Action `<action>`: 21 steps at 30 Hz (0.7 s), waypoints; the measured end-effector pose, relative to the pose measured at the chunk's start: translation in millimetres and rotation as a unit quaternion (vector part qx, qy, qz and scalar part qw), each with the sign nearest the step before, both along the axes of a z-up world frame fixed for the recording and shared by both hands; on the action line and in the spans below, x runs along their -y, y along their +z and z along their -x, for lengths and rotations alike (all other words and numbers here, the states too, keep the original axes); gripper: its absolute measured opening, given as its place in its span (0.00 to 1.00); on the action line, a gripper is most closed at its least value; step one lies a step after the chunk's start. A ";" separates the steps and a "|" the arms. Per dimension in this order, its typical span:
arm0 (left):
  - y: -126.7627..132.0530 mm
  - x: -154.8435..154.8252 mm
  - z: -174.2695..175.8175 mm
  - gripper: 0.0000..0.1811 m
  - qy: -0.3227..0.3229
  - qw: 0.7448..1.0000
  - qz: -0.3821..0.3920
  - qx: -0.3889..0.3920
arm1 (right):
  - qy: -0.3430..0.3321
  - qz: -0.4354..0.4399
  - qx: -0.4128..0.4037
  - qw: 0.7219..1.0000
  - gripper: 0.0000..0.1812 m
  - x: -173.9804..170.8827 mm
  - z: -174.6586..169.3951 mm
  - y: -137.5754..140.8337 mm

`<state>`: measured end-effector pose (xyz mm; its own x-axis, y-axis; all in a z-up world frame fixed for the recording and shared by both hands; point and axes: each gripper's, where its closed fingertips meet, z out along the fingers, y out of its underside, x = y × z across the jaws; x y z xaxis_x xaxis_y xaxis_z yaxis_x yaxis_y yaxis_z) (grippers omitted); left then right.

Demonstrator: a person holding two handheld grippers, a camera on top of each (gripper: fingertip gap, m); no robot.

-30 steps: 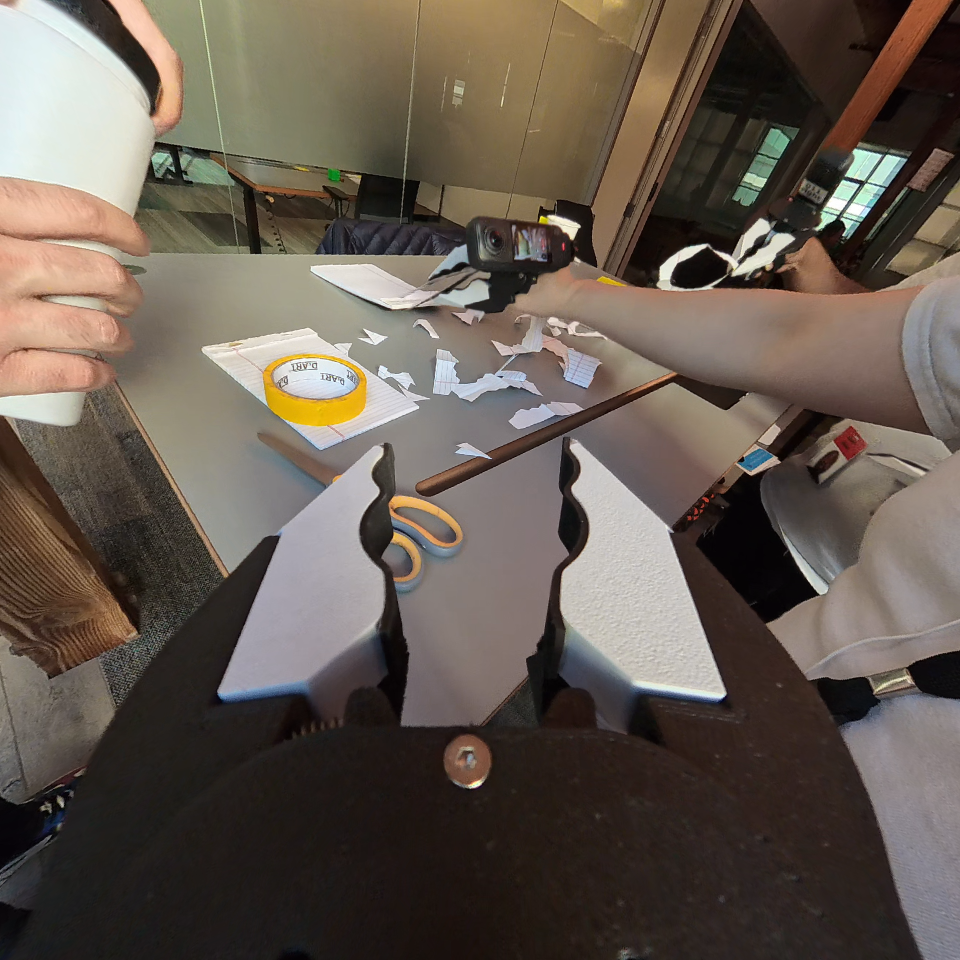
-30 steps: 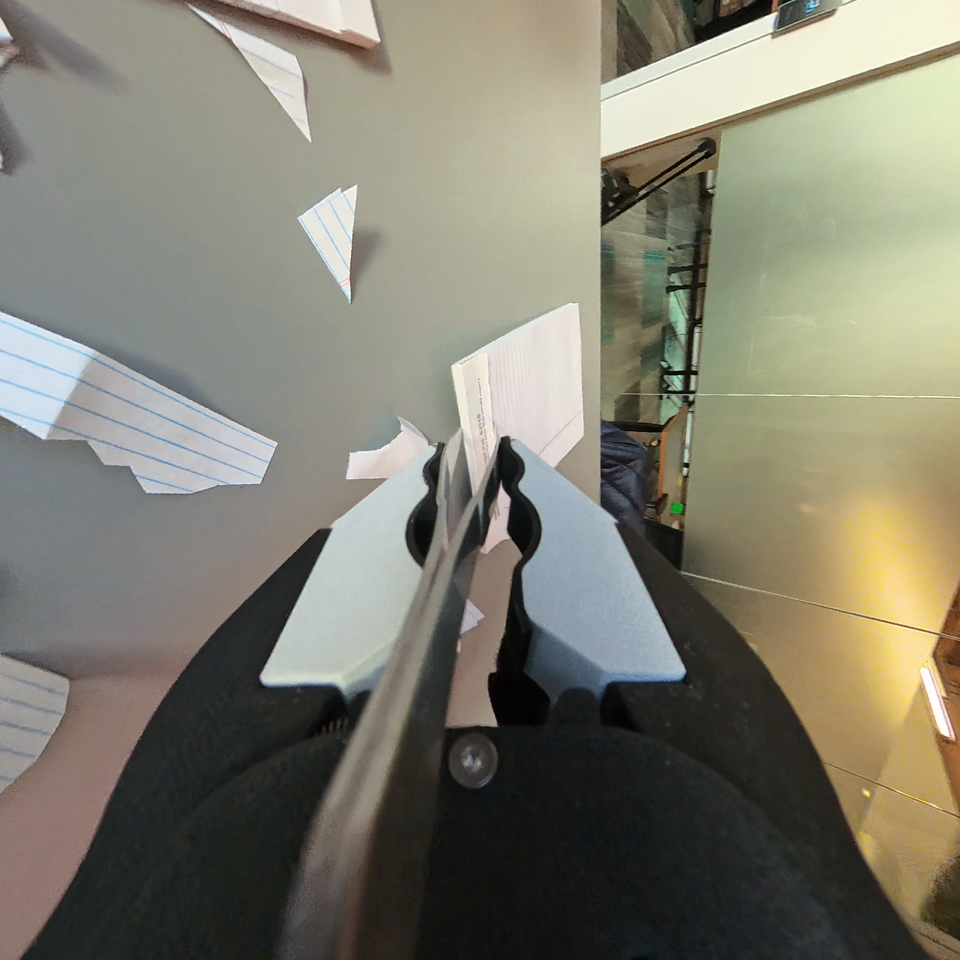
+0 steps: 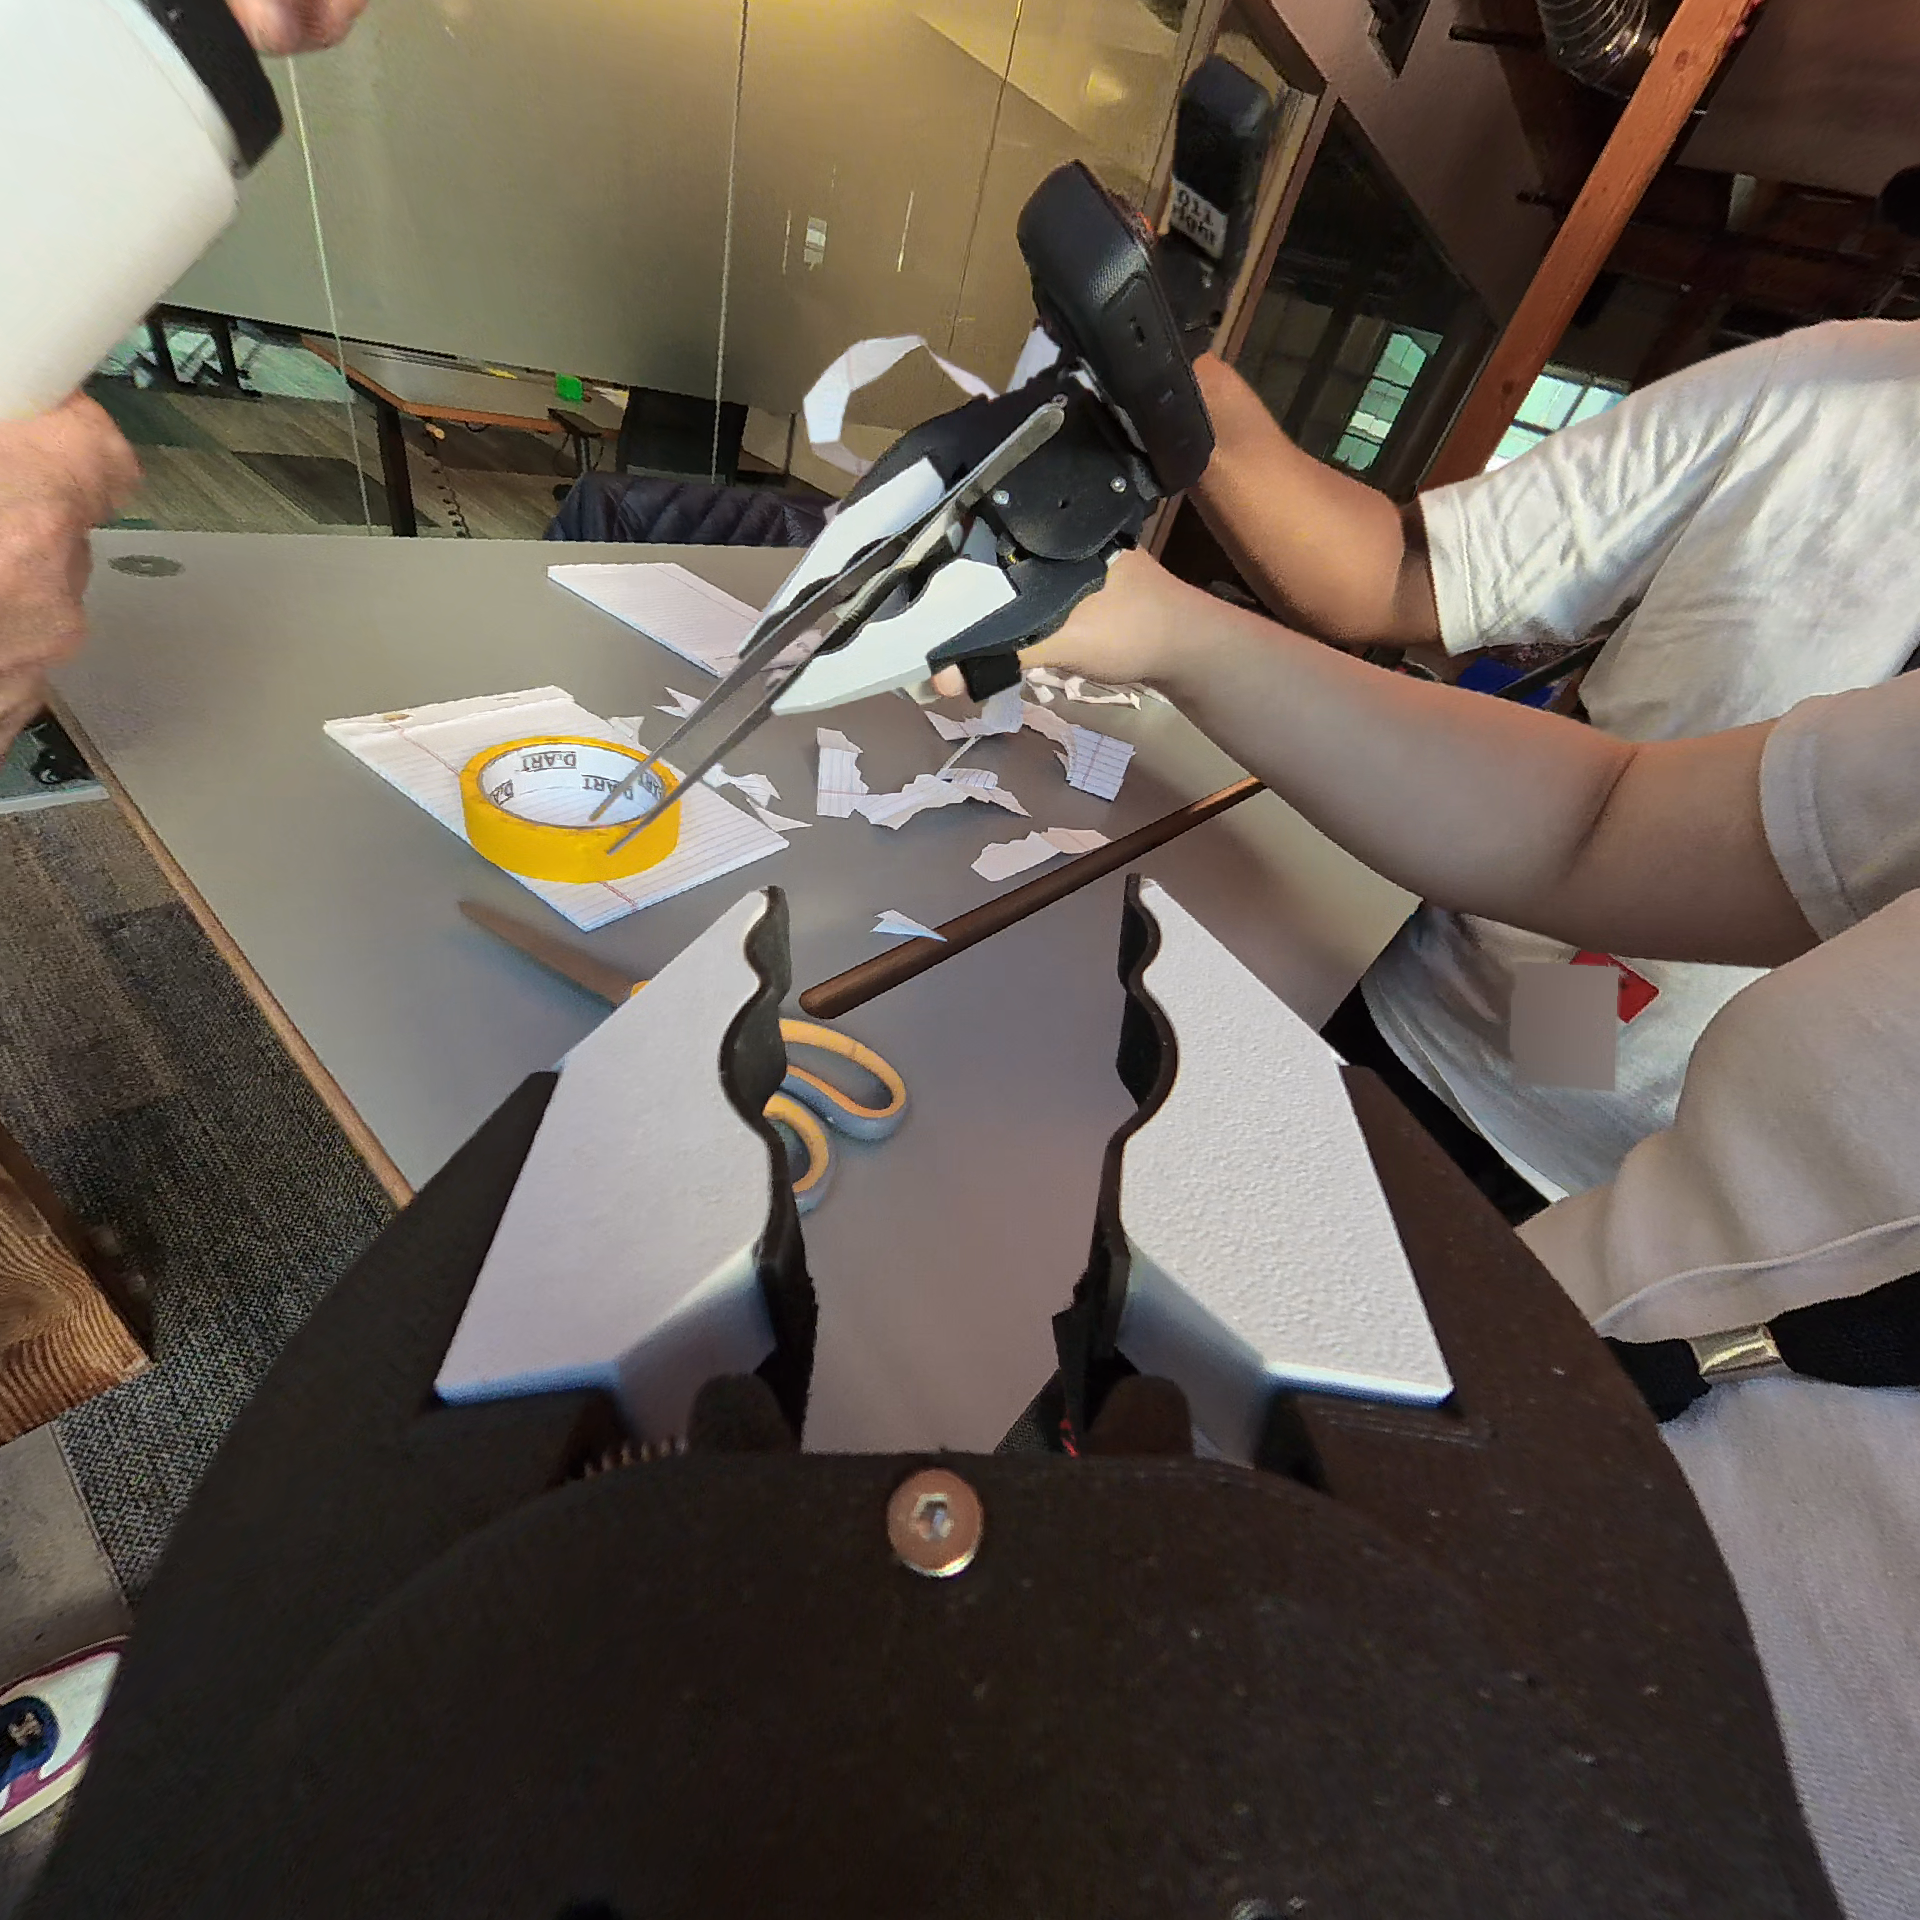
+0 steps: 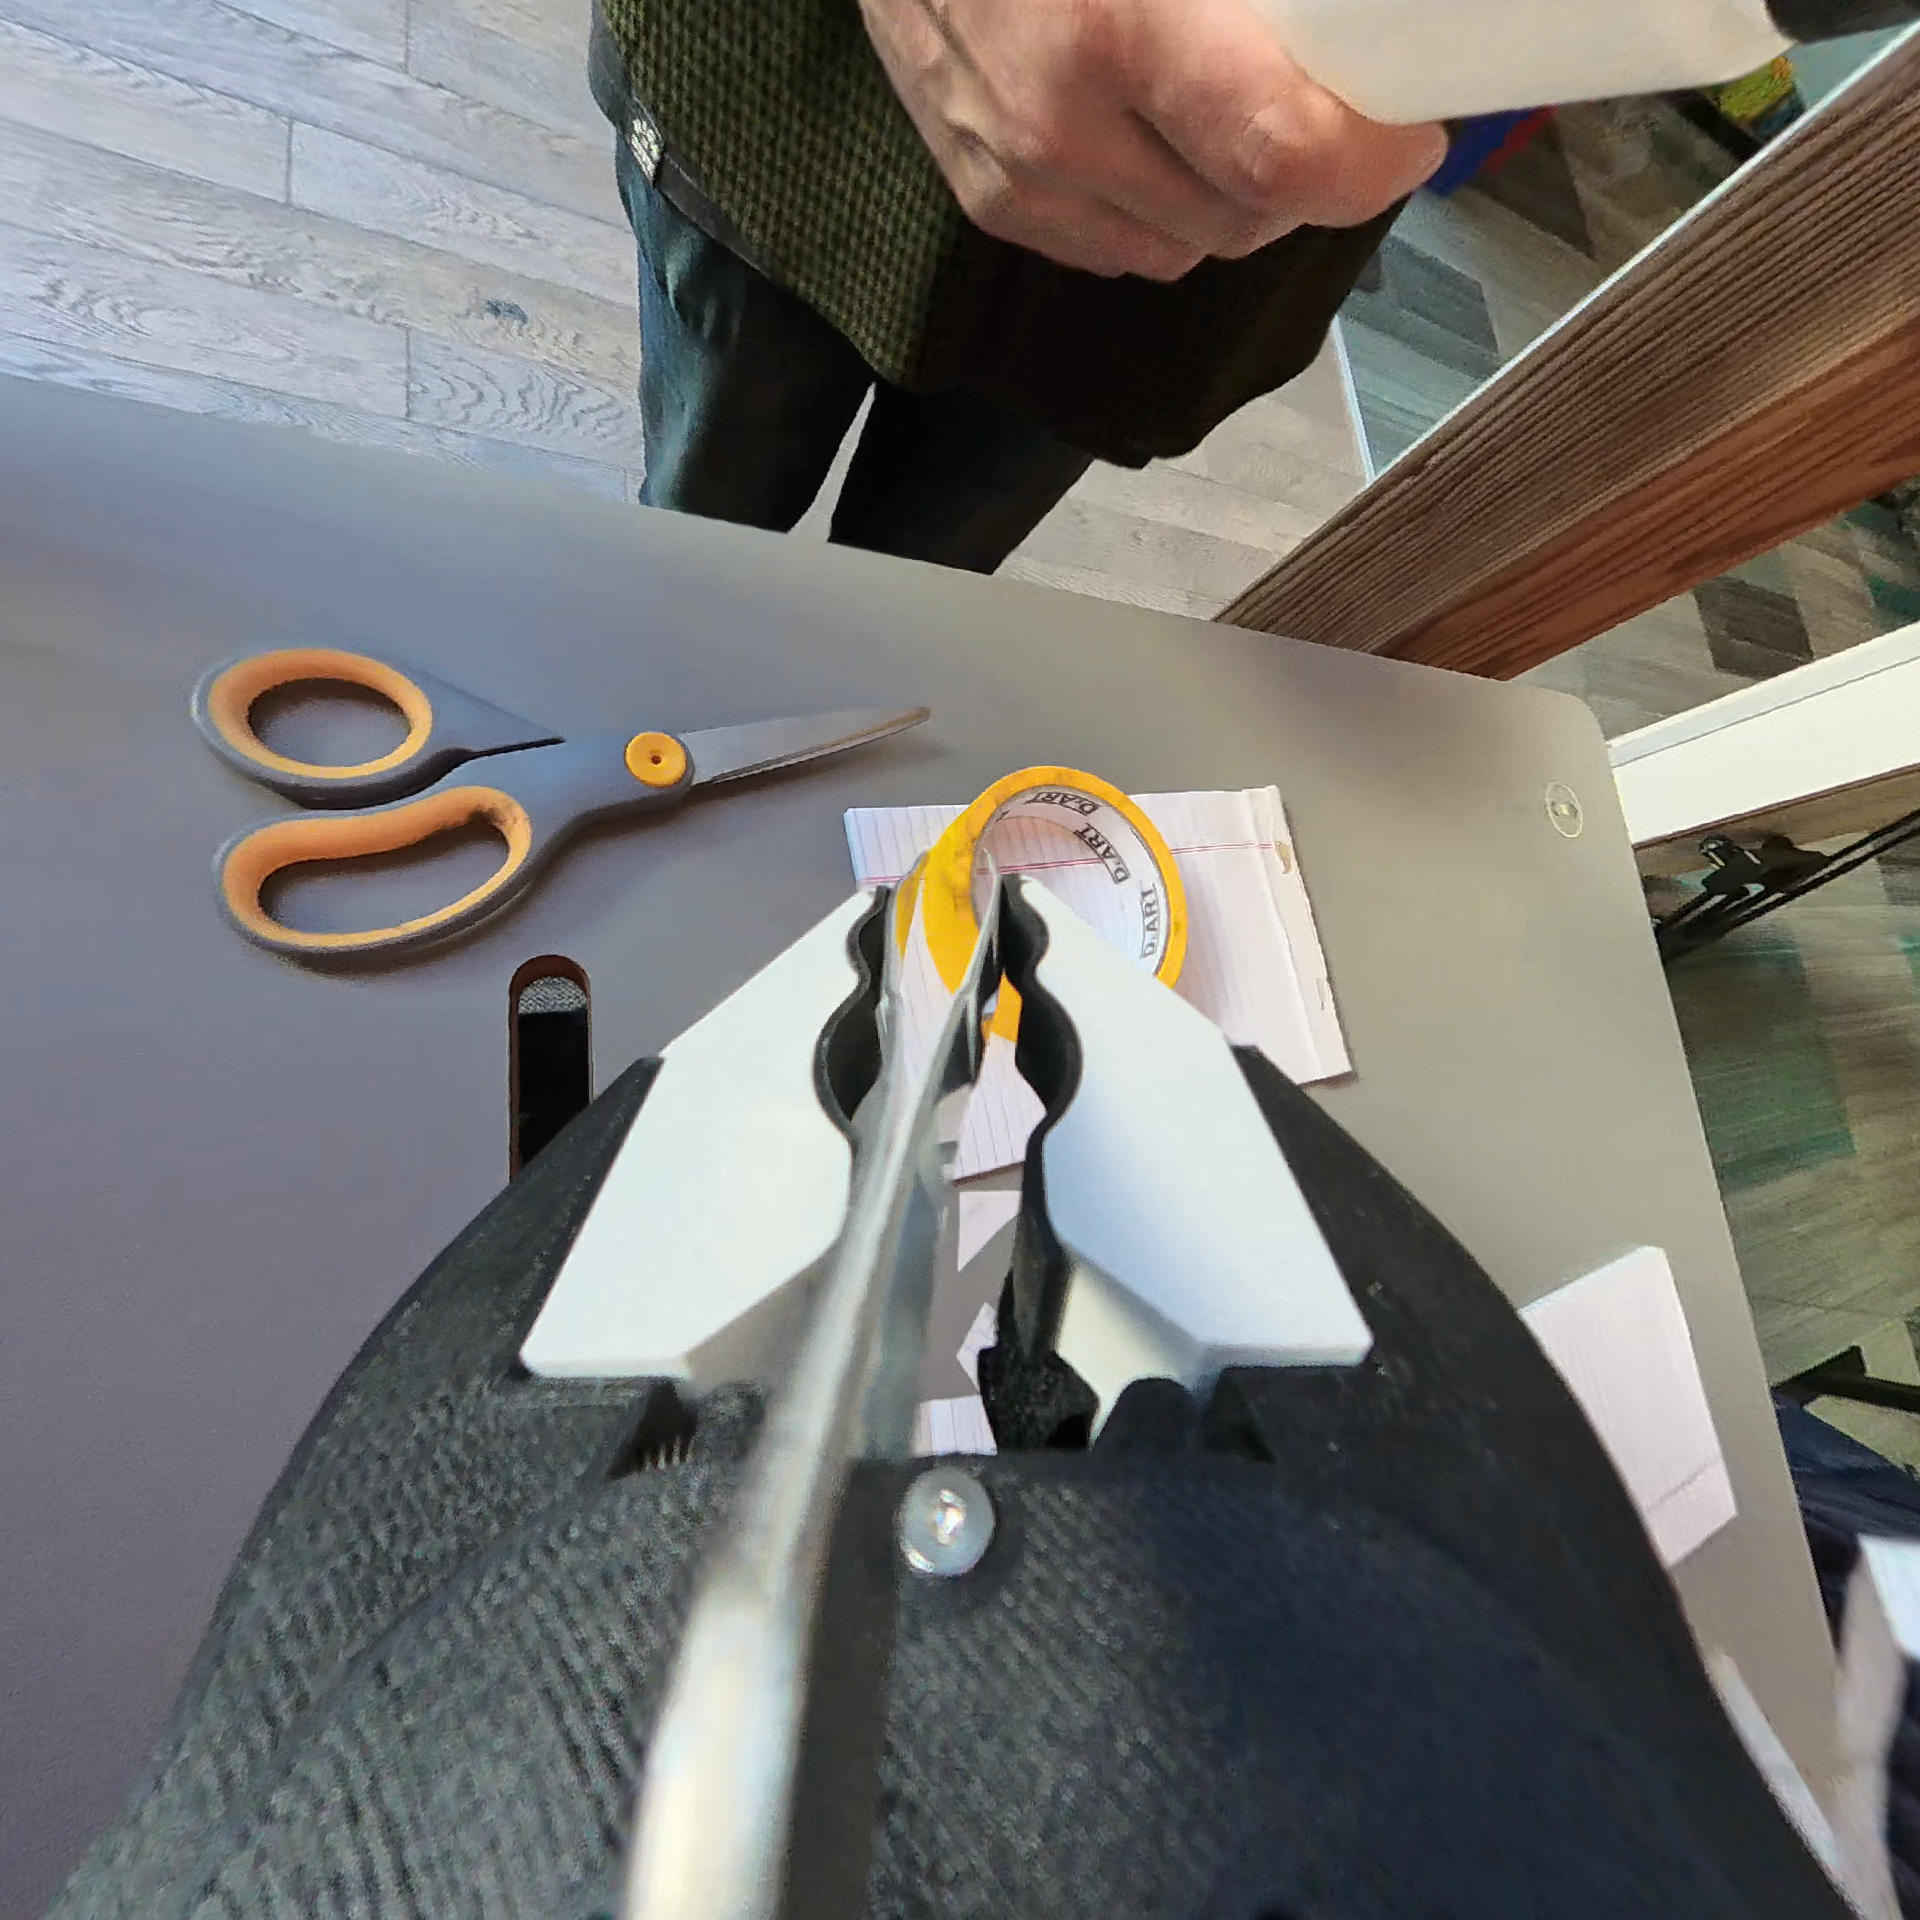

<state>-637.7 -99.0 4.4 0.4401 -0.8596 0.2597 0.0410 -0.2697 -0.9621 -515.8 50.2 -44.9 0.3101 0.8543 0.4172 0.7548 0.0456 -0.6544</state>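
Note:
My left gripper [image 3: 953, 899] is open and empty, hovering over the near part of the grey table [image 3: 312, 644], just above orange-handled scissors [image 3: 842, 1091]. My right gripper [image 4: 954, 899] is shut on long metal tweezers [image 4: 894, 1195]. The tweezer tips straddle the near wall of a yellow tape roll [image 4: 1143, 883], which rests on a lined paper pad [image 4: 1247, 935]. In the left wrist view the right gripper [image 3: 774, 675] reaches in from the right, and its tweezers [image 3: 935, 516] slant down to the tape roll [image 3: 566, 831] on the pad [image 3: 416, 738].
Torn paper scraps [image 3: 914, 790] lie right of the pad. A dark brown stick [image 3: 1039, 904] and a lighter wooden stick [image 3: 540, 945] lie near the scissors [image 4: 416, 790]. A second pad [image 3: 665, 603] lies farther back. A standing person's hand [image 4: 1143, 135] holds a white cup [image 3: 94, 208]. Left tips to right tips: about 20 cm.
My right gripper has swung from the far paper scraps over to the tape roll, tweezers still in it. The left gripper has stayed open and in place. The white cup rose.

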 end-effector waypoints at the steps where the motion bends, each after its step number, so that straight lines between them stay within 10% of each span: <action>1: 0.1 0.2 2.7 0.34 0.002 1.000 0.000 0.001 | -0.006 0.003 0.011 1.000 0.11 -2.5 -0.7 -1.5; 21: 4.1 1.9 21.6 0.34 0.010 1.000 -0.001 0.008 | -0.012 0.005 0.077 0.997 0.06 20.4 20.3 -2.8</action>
<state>-659.3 -101.0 8.5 0.4523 -0.8516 0.2648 0.0616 -0.2663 -0.9619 -536.0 29.8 -47.7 0.2646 0.8513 0.4531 0.8467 0.0198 -0.5318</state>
